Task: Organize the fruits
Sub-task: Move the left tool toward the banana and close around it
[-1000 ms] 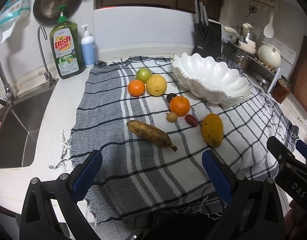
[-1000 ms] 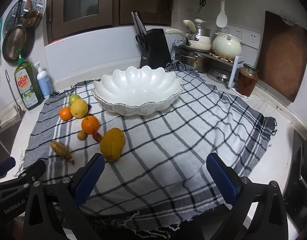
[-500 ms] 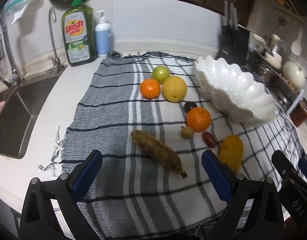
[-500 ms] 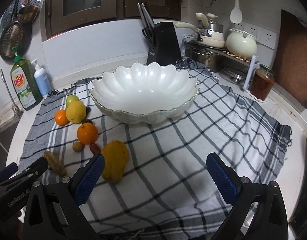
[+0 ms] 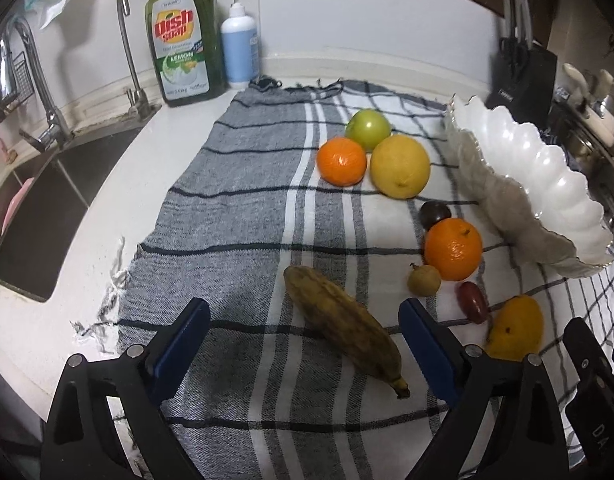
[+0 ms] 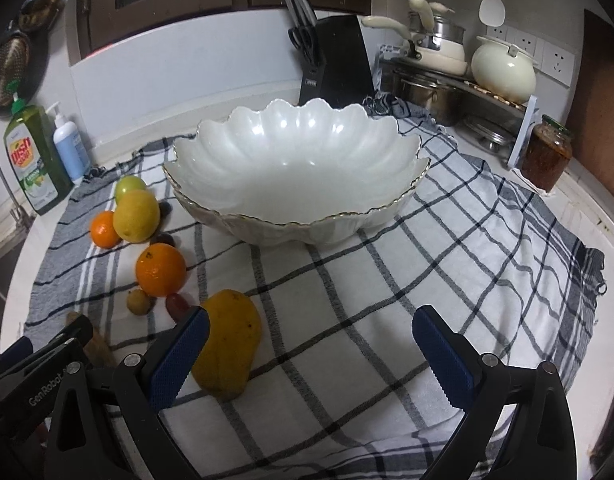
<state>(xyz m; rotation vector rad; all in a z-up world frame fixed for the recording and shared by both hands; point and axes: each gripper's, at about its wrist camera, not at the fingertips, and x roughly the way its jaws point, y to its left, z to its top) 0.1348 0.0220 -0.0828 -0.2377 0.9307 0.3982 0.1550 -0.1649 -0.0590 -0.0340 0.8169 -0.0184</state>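
Observation:
Fruit lies on a checked cloth [image 5: 243, 216]: a brown banana [image 5: 343, 320], two oranges [image 5: 453, 249] [image 5: 342, 161], a lemon [image 5: 401, 167], a green apple [image 5: 367, 127], a mango [image 5: 515, 328] and small dark fruits. The white scalloped bowl [image 6: 303, 168] stands empty behind them. My left gripper [image 5: 305, 346] is open, its fingers either side of the banana, just above it. My right gripper [image 6: 307, 352] is open above the cloth; its left finger is next to the mango [image 6: 229, 344].
A sink [image 5: 39, 216] and tap lie left of the cloth. Dish soap [image 5: 183, 40] and a pump bottle [image 5: 239, 46] stand at the back. A knife block [image 6: 335, 60], pots [image 6: 503, 64] and a jar [image 6: 547, 154] stand behind and right of the bowl.
Both grippers have moved forward and lower over the cloth. The left now straddles the banana; the right has come closer to the mango and bowl. No fruit has moved.

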